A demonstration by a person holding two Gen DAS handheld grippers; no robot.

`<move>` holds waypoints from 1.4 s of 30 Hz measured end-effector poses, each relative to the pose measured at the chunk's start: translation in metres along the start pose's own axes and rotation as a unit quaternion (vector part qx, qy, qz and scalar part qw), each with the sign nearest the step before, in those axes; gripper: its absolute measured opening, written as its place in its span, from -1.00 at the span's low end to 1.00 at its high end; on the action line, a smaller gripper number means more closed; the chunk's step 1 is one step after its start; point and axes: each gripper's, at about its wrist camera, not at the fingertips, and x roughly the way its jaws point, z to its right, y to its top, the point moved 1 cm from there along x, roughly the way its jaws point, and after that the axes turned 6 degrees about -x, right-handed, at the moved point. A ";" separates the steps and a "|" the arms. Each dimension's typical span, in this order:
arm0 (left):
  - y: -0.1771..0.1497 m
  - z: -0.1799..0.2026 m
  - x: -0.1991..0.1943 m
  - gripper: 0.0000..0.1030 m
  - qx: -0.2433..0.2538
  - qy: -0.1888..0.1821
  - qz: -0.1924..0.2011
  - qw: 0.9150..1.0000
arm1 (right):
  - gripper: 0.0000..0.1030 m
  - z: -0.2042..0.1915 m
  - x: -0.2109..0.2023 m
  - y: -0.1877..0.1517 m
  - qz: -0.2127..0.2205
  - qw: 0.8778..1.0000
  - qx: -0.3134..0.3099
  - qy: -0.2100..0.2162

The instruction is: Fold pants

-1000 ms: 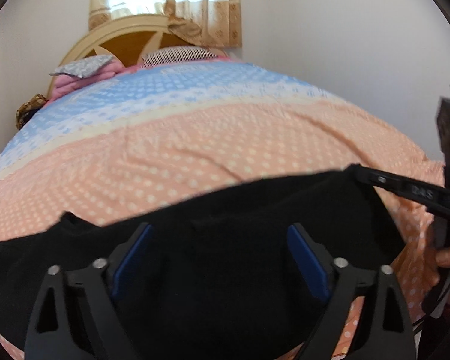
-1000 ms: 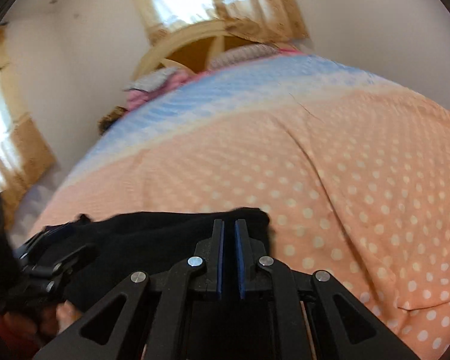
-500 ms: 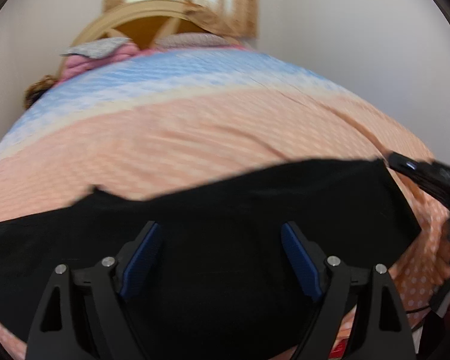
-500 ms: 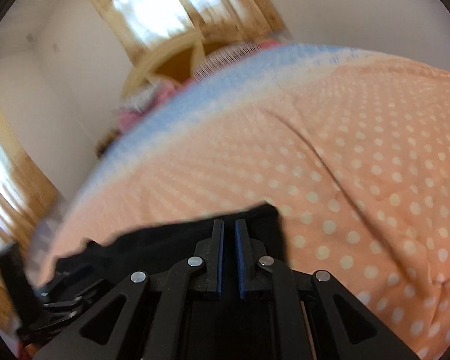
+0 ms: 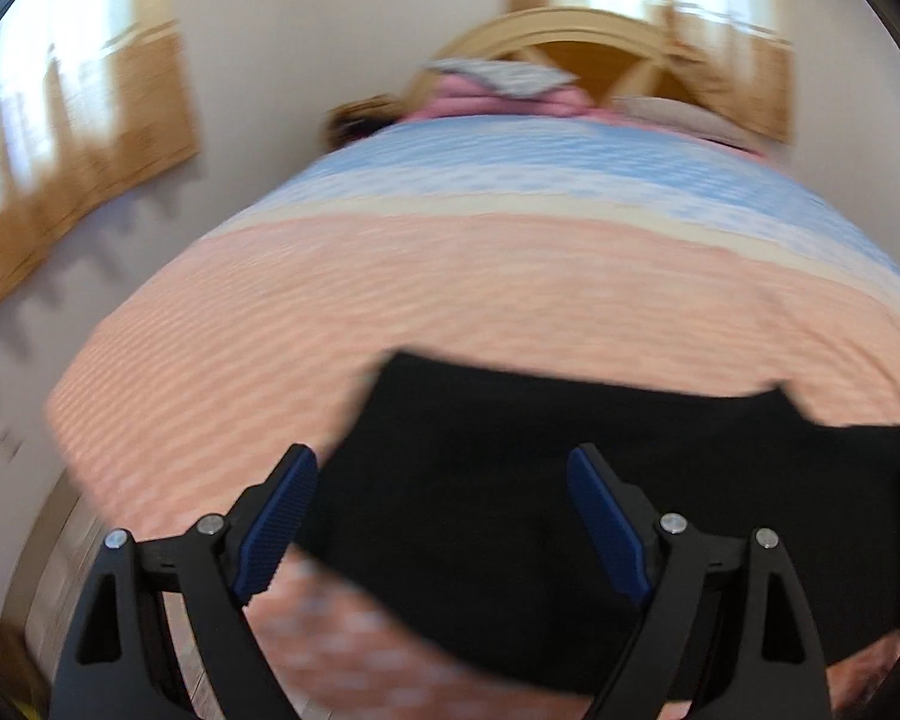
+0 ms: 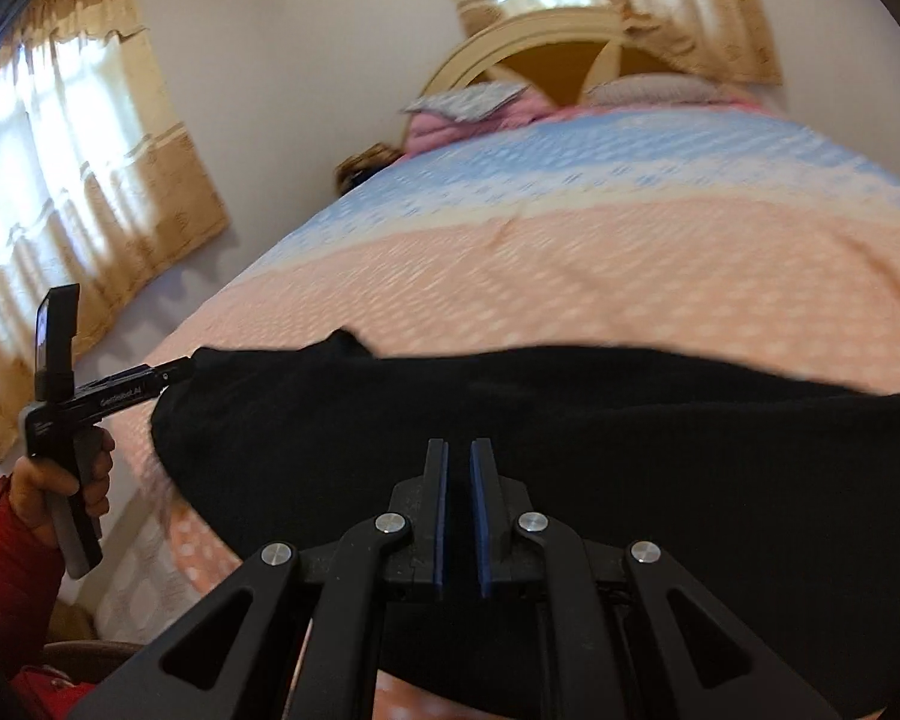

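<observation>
**Left tongs swung to pants' left end; next fold not started**

Pants [image 6: 570, 468]: black, lying flat across near end of the bed [image 6: 600, 276], a wide band w/ one corner poking up at 11 o'clock in right-wrist view. No part lifted.

Change vs a sec ago: left tongs [image 5: 444, 516] were over the middle of the cloth, right tongs visible at 3 o'clock edge. Now left view has swung, so pants' left edge runs between its pads and bare bedsheet shows at 7 o'clock. Right-wrist view confirms: left tongs sit at 9 o'clock, tips at the cloth's left corner, held by a hand [image 6: 60, 480] in a red sleeve.

Tongs: left wide apart, nothing pinched, cloth only beneath. Right tongs [image 6: 457, 510] together, pads nearly meeting, empty as far as I can see; hovering over pants' near-middle.

Meaning (my read): hands have spread to opposite ends, prob. setting up an end-to-end fold. Left must still drop & pinch the corner; right must open first.
</observation>
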 end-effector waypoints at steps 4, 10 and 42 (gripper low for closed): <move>-0.004 -0.051 0.014 0.72 -0.058 0.041 -0.006 0.997 | -0.84 -0.002 0.017 -0.012 -0.003 1.000 0.015 -0.004; -0.016 -0.079 0.033 0.72 -0.149 -0.002 -0.037 0.988 | -0.84 0.005 0.019 -0.011 -0.001 0.998 0.057 0.013; -0.013 -0.018 0.029 -0.47 -0.130 -0.111 -0.029 0.985 | -0.84 0.001 0.015 -0.013 0.001 0.998 0.069 0.011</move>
